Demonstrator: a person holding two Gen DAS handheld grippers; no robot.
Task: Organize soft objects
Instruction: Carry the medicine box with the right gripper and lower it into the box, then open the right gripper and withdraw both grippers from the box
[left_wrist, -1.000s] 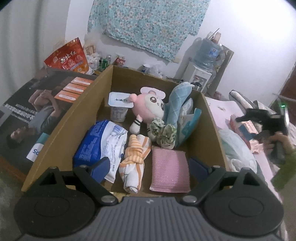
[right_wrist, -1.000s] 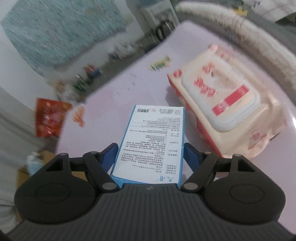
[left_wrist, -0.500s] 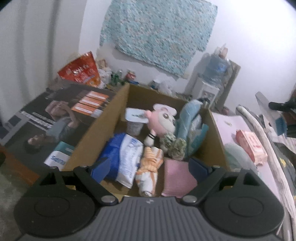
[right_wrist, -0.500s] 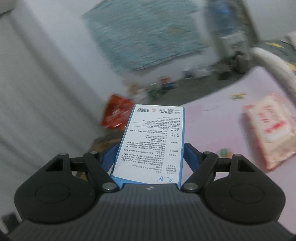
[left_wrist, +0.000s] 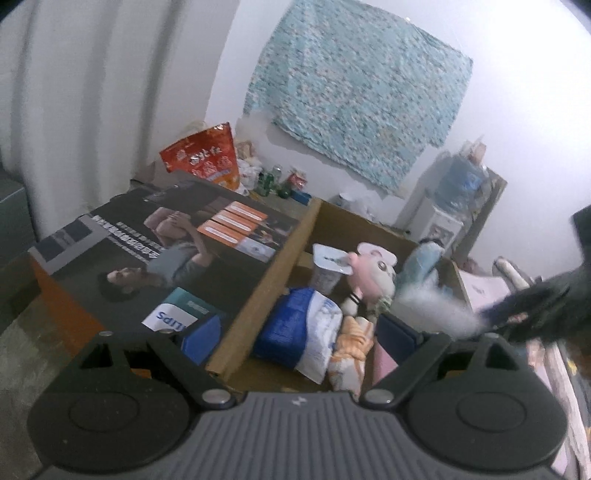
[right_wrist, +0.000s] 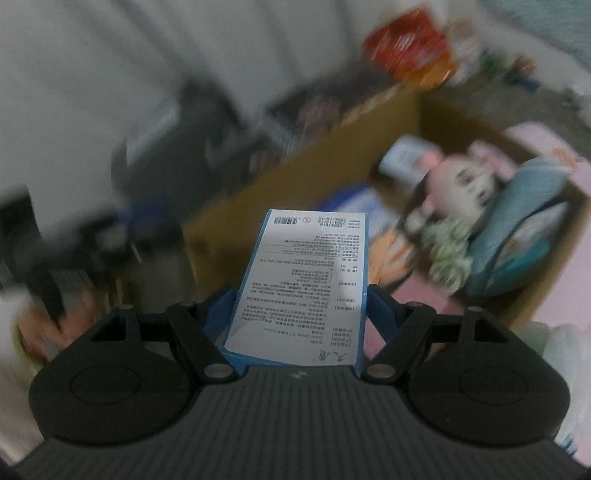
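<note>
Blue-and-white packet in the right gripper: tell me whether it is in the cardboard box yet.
Not in. The packet sits clamped between the right gripper's jaws, short of the cardboard box.

The cardboard box (left_wrist: 255, 295) is crowded; only its near pink corner (right_wrist: 417, 295) lies bare.

A floral blue cloth (left_wrist: 354, 107) hangs on the white wall (left_wrist: 517, 122) beside pale curtains (left_wrist: 92, 92).

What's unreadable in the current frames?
- Pink folded cloth, left wrist view: mostly hidden behind the left hand-held gripper.
- Right hand-held gripper, left wrist view: motion-blurred, cut by the right edge.
- Brown cardboard box contents, right wrist view: smeared; white-and-blue printed carton covers the middle.
</note>
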